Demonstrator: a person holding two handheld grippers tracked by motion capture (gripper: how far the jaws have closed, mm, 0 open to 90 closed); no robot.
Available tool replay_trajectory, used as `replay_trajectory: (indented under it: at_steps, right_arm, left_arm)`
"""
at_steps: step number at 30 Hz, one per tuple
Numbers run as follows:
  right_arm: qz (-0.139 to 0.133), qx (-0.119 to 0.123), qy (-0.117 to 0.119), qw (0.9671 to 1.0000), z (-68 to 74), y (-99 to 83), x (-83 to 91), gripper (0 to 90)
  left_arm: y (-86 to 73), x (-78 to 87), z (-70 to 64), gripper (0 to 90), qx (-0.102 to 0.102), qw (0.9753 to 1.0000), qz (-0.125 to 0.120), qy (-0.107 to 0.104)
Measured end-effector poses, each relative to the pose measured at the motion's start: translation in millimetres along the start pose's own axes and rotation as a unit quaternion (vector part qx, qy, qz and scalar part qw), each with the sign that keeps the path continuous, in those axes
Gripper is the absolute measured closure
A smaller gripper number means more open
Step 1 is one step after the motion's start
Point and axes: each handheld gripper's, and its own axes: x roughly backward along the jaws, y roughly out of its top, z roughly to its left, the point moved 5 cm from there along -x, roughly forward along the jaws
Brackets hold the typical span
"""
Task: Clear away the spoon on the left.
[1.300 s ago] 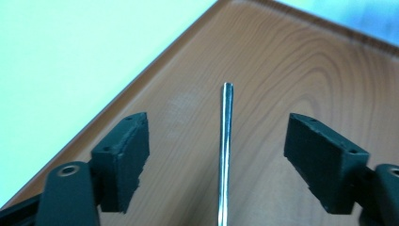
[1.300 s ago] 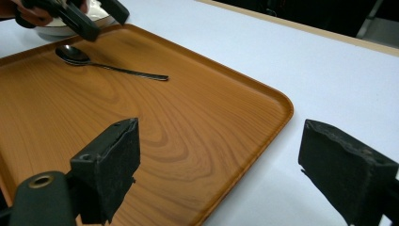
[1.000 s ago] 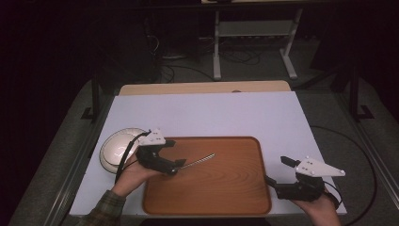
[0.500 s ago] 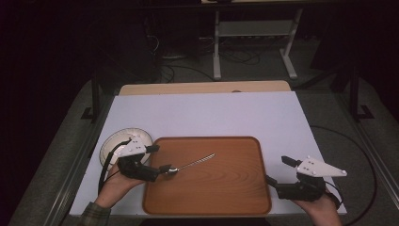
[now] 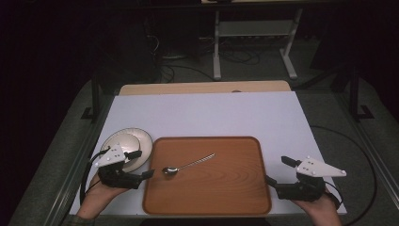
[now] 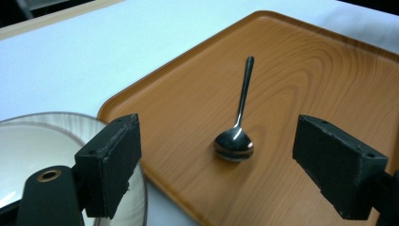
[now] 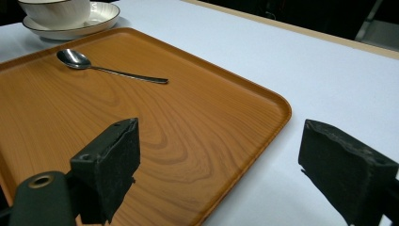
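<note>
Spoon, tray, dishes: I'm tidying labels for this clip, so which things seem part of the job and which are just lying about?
Likely part of the job:
spoon, lying on the tray
bowl on its plate, beside the tray
left tongs, open, facing the spoon

Just about:
right tongs, open, idle at the tray's edge
frame beyond the table

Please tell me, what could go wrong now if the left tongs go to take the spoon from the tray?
1. The spoon lies flat on the smooth wooden tray; the open left tongs may push it away instead of gripping.
2. The plate with its bowl sits very close beside the left tongs, so a sideways swing could knock them.
</note>
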Motion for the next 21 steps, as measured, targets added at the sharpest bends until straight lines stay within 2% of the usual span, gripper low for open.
replay_trajectory:
  at_steps: [8,21]
  right_arm:
    - [0.001,0.001,0.0,1.0,0.2,-0.2,-0.2,12.6]
    - [0.001,0.001,0.0,1.0,0.3,-0.3,-0.3,12.6]
  left_arm:
    - [-10.2,10.4,3.0,15.3,0.002,1.0,-0.001,0.008]
    - [-17.0,15.0,6.8,15.4,0.003,0.9999,0.004,0.016]
